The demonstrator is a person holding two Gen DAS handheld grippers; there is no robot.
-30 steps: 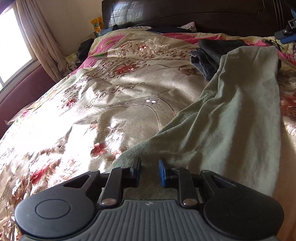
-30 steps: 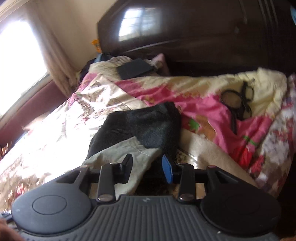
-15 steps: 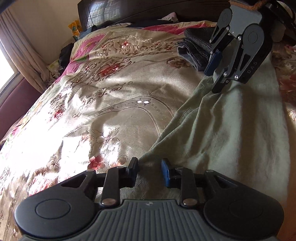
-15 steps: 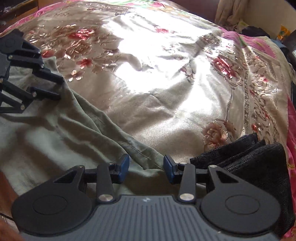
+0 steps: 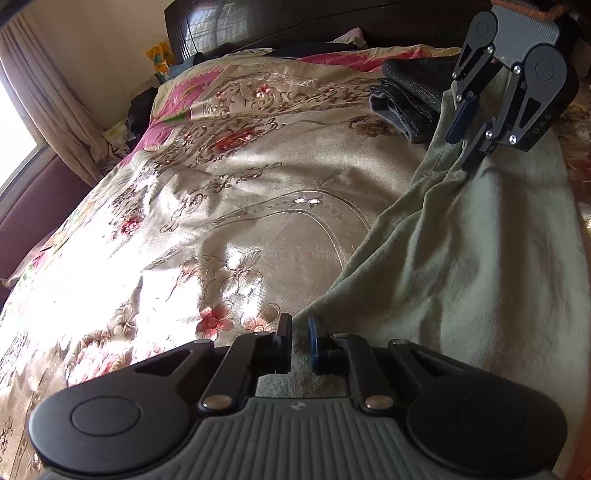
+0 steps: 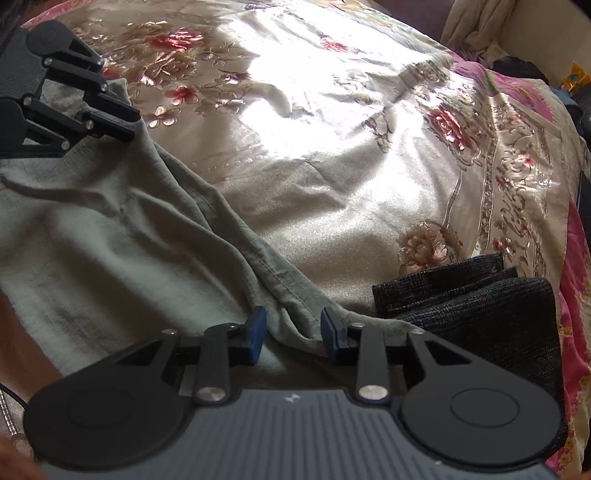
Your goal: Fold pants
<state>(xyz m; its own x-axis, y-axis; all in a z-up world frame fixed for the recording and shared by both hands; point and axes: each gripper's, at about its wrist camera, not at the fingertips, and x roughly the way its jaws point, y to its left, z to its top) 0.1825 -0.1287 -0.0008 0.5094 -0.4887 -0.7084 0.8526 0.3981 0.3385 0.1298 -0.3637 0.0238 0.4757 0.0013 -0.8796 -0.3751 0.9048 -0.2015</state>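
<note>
Sage-green pants [image 5: 472,236] lie stretched along the right side of a floral bedspread; they also show in the right wrist view [image 6: 110,243]. My left gripper [image 5: 300,341] sits at the near end of the pants, its jaws a narrow gap apart over the cloth's edge; it shows in the right wrist view [image 6: 122,123]. My right gripper [image 6: 291,334] is open, its jaws either side of a ridge of the pants' hemmed edge at the far end; it shows in the left wrist view [image 5: 461,147].
A folded dark grey garment [image 6: 480,299] lies beside the right gripper; it shows in the left wrist view [image 5: 410,96]. The floral bedspread [image 5: 221,192] stretches left. A dark headboard [image 5: 295,18], curtain [image 5: 48,103] and window lie beyond.
The right gripper swung from facing the headboard down onto the far end of the pants and opened wider. The left gripper's jaws narrowed at the near edge.
</note>
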